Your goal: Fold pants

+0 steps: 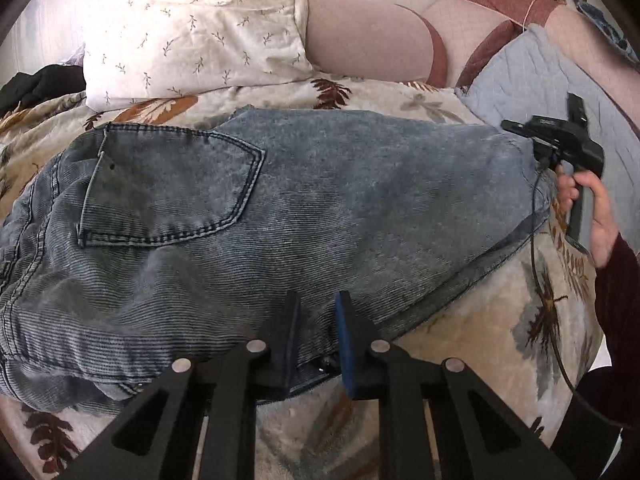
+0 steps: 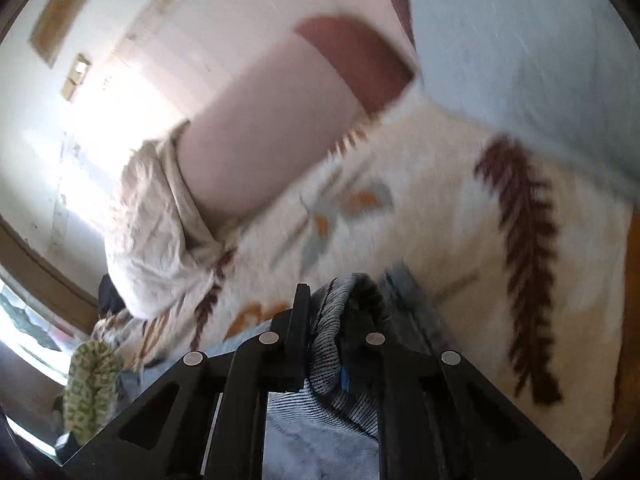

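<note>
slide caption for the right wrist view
Right gripper jaws shut on a fold of blue pants above a leaf-print blanket.

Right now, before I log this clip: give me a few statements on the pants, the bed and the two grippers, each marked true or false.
1. The pants lie on a leaf-print blanket. True.
2. The right gripper is shut on a bunch of pants fabric. True.
3. A back pocket faces up. True.
4. The left gripper hangs over bare blanket, clear of the pants. False: its fingers straddle the near edge of the pants.
5. The pants are black. False: they are faded grey-blue; a black garment lies apart at the far left.
6. No pillow is on the bed. False: a white pillow sits behind the pants.
</note>
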Available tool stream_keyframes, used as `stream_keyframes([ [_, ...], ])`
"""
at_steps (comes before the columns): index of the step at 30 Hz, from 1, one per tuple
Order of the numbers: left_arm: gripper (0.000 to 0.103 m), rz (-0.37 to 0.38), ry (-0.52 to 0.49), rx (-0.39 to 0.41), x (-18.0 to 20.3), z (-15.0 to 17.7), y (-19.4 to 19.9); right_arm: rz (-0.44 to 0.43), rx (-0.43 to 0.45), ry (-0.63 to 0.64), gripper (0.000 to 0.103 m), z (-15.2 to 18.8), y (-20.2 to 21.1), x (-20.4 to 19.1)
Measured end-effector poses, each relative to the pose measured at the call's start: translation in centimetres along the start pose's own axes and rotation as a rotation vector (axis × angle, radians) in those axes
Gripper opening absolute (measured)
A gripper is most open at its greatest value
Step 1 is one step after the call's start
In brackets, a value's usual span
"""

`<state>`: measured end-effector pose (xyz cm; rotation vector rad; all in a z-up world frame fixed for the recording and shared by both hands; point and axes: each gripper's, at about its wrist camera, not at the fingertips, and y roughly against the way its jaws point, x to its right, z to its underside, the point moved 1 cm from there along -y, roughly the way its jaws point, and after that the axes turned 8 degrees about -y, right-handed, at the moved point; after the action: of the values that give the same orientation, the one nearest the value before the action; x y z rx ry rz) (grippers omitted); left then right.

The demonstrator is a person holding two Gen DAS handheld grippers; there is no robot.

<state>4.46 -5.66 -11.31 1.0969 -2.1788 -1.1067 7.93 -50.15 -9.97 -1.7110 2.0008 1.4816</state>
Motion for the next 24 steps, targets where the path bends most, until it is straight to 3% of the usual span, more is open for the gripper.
stream_keyframes([
  [3, 0.020, -0.017, -0.003, -0.009, 0.2, -0.1, -0.1, 0.076, -0.066, -0.020, 0.014, 0.1, -3.0, 1.0],
  [4, 0.020, -0.017, 0.004, -0.013, 0.2, -0.2, 0.0, 0.114, -0.066, -0.022, 0.027, 0.3, -3.4, 1.4],
  [6, 0.020, -0.011, 0.020, -0.006, 0.1, -0.3, 0.7, 0.140, -0.065, -0.062, 0.041, 0.5, -3.0, 1.7],
  [10, 0.020, 0.000, 0.042, 0.043, -0.1, -0.3, 2.7, 0.051, 0.010, -0.013, 0.043, 0.8, 1.7, -0.2],
  [14, 0.020, 0.005, 0.056, 0.102, 0.1, -0.3, 4.9, -0.011, -0.160, 0.099, 0.045, 4.5, 3.1, -2.5],
  [17, 0.020, -0.004, 0.060, 0.131, 0.5, 0.2, 6.2, 0.049, -0.244, 0.148, 0.044, 7.6, 1.9, -2.6],
  [20, 0.020, -0.011, 0.052, 0.133, 1.0, 0.9, 7.0, 0.108, -0.371, 0.085, 0.041, 10.0, 0.1, -0.4],
  [21, 0.020, -0.017, 0.051, 0.133, 1.1, 1.1, 7.2, 0.100, -0.358, 0.060, 0.033, 10.4, 0.5, 0.5],
  [24, 0.024, -0.024, 0.052, 0.135, 1.2, 1.4, 7.8, 0.068, -0.376, -0.011, 0.031, 10.5, 2.5, 1.4],
])
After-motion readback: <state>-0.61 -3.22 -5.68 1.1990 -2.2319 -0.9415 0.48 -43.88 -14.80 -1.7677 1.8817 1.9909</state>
